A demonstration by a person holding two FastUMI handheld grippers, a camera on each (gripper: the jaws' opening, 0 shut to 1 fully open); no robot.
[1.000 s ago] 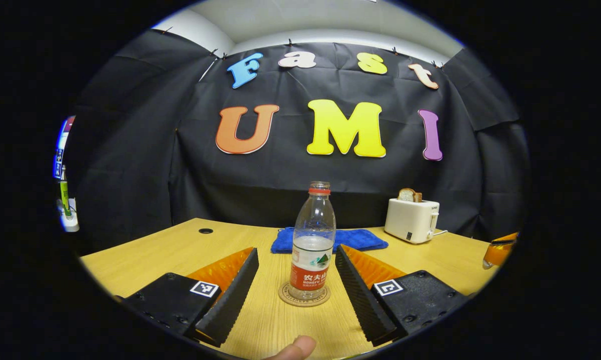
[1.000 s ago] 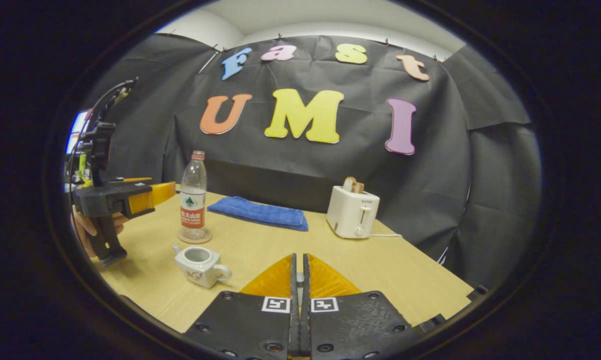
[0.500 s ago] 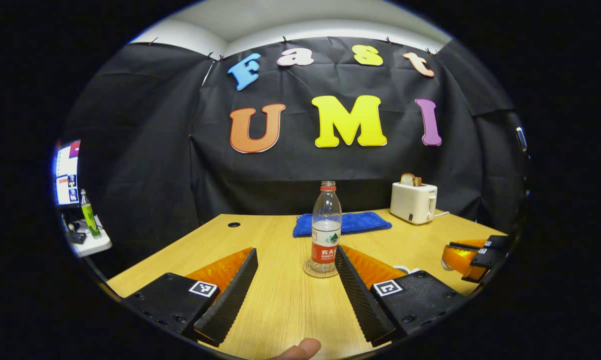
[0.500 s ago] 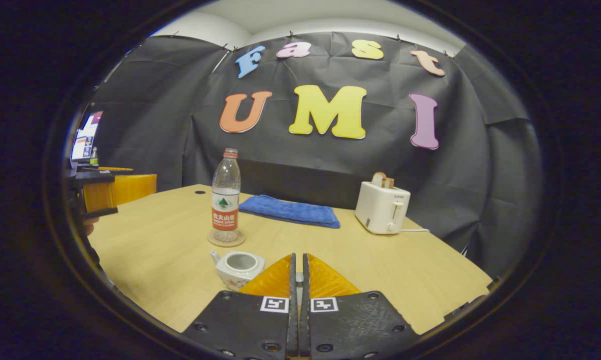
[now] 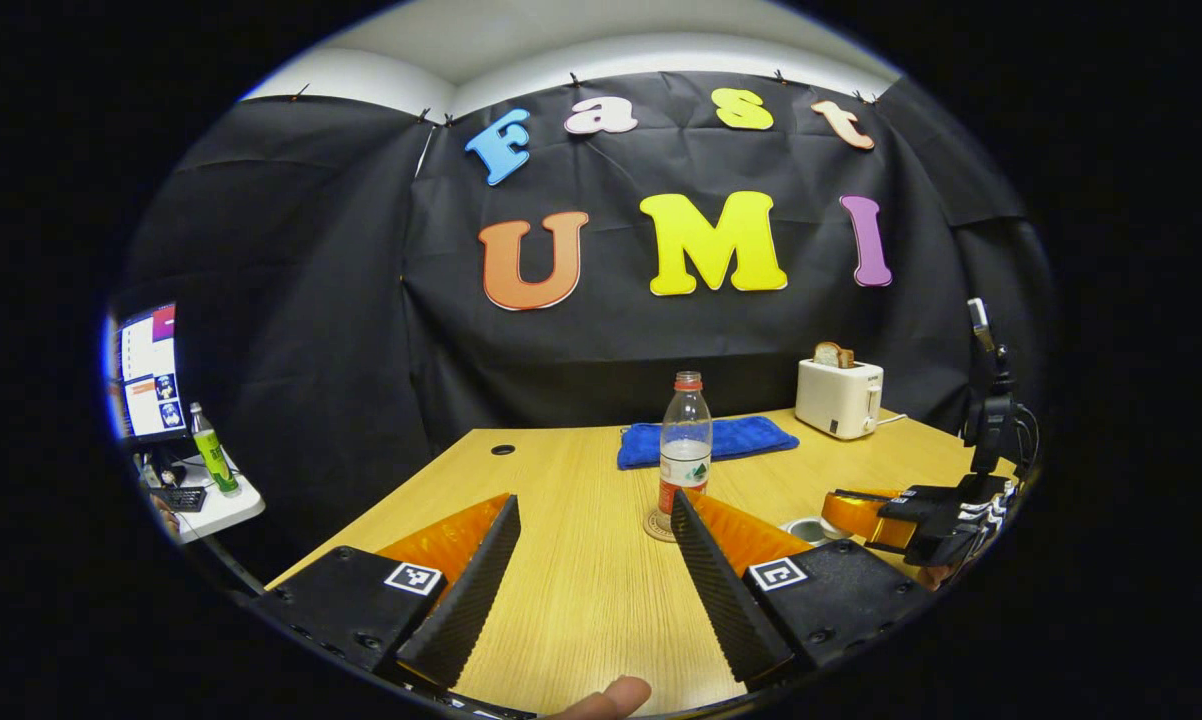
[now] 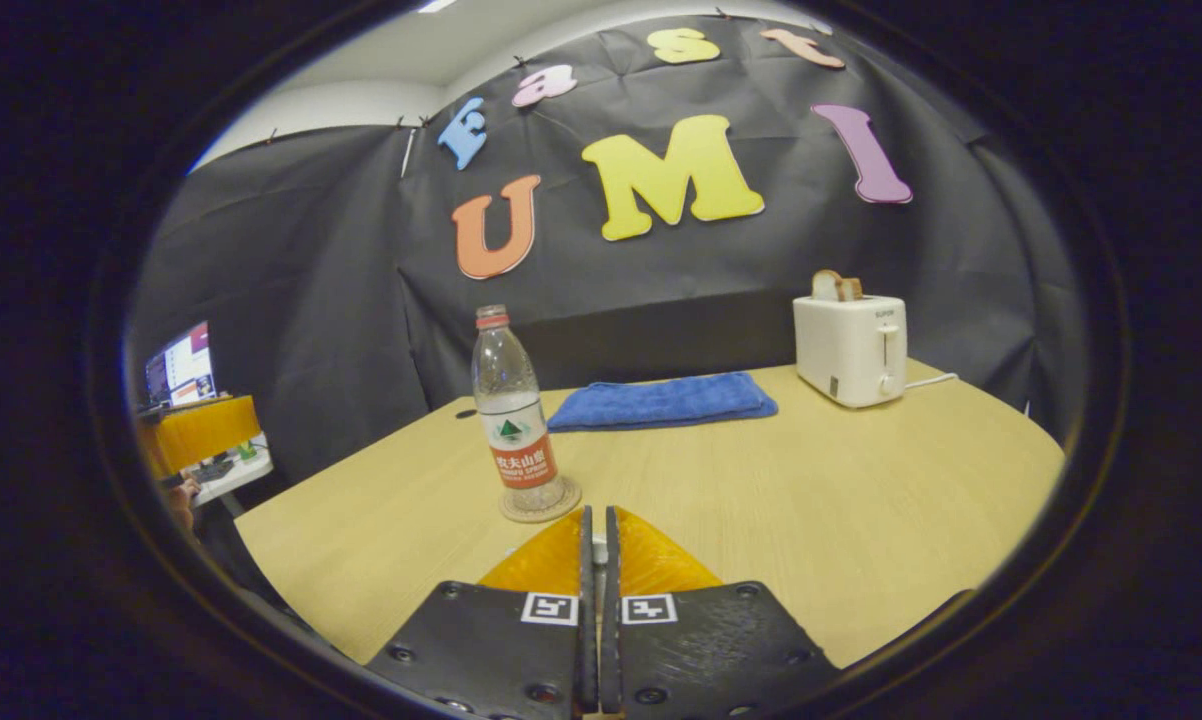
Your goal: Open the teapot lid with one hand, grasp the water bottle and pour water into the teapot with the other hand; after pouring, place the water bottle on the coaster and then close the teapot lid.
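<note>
The water bottle (image 5: pixel 685 443) stands upright on the coaster (image 5: pixel 661 527) about mid-table, cap off and part full, which reads as pouring done and the bottle put down where the task wants it. The teapot (image 5: pixel 807 529) sits just to the right of the coaster in the left gripper view, its mouth open and no lid on it, so closing is the step left.

The left gripper (image 5: pixel 591 560) hangs back from the bottle with its fingers spread wide and nothing between them, a thumb tip (image 5: pixel 601 696) at the bottom edge; judging by that, it has let go and is out of the way. The right gripper (image 6: pixel 596 545) has its fingers pressed together with a sliver of gap; the lid is probably pinched there, but the fingers hide it and I cannot tell. In the left gripper view that right gripper sits just beside the teapot, low over the table (image 6: pixel 861 480), a sensible spot for setting a lid down.

Compared with a second ago, the left gripper has drawn well back, so the bottle looks smaller and farther. The right gripper has swung in and tipped; the teapot, plainly seen in its view half a second ago, has slipped under its fingers

A blue towel (image 6: pixel 661 400) and a toaster (image 6: pixel 851 335) stand at the back
</note>
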